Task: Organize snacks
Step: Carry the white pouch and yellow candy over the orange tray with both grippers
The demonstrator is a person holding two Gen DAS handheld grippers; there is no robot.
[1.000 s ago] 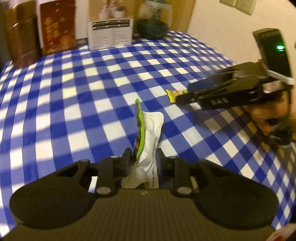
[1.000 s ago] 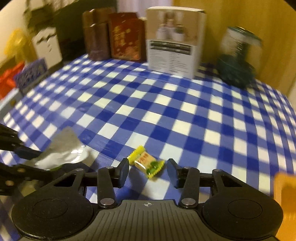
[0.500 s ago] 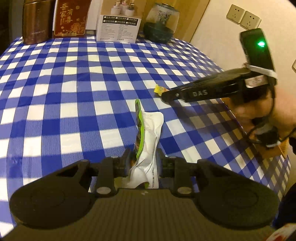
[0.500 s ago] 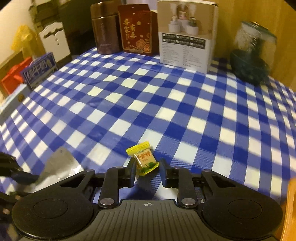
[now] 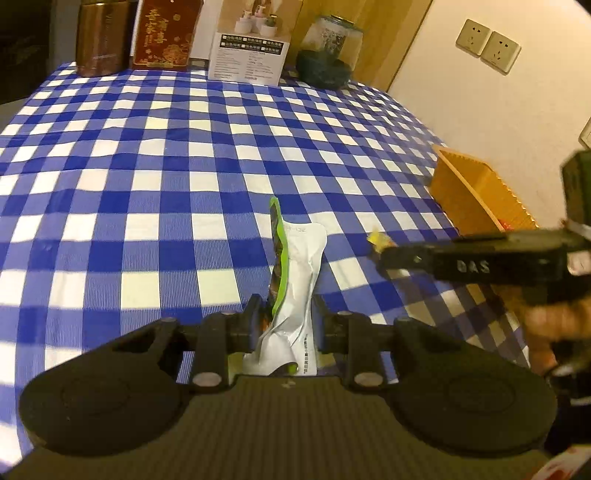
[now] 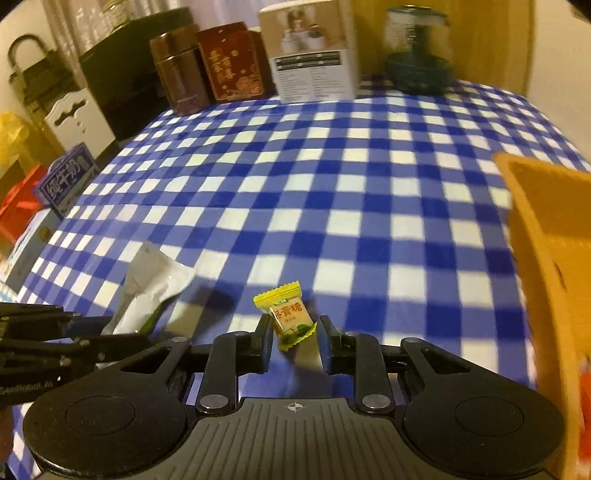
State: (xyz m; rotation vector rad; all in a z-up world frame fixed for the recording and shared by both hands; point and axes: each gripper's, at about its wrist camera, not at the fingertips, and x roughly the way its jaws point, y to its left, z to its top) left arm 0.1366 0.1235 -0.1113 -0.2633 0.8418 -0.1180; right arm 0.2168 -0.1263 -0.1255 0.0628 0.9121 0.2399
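My left gripper [image 5: 286,319] is shut on a white and green snack pouch [image 5: 295,273], held upright above the blue checked tablecloth [image 5: 147,184]. My right gripper [image 6: 293,332] is shut on a small yellow wrapped candy [image 6: 290,315], lifted off the cloth. In the left wrist view the right gripper [image 5: 384,254] reaches in from the right with the candy [image 5: 378,240] at its tip. In the right wrist view the pouch [image 6: 147,291] and the left gripper [image 6: 92,332] show at lower left. An orange wooden box [image 5: 476,192] stands at the right table edge, also in the right wrist view [image 6: 546,236].
At the table's far edge stand a brown tin [image 5: 101,37], a red box [image 5: 166,35], a white carton [image 5: 251,55] and a glass jar [image 5: 327,51]. Boxes and a white stand [image 6: 77,122] sit beyond the table's left side. A wall [image 5: 480,92] is to the right.
My right gripper closed on the candy and lifted it, moving right toward the orange box. My left gripper still holds the pouch; its view has turned so the box now shows.
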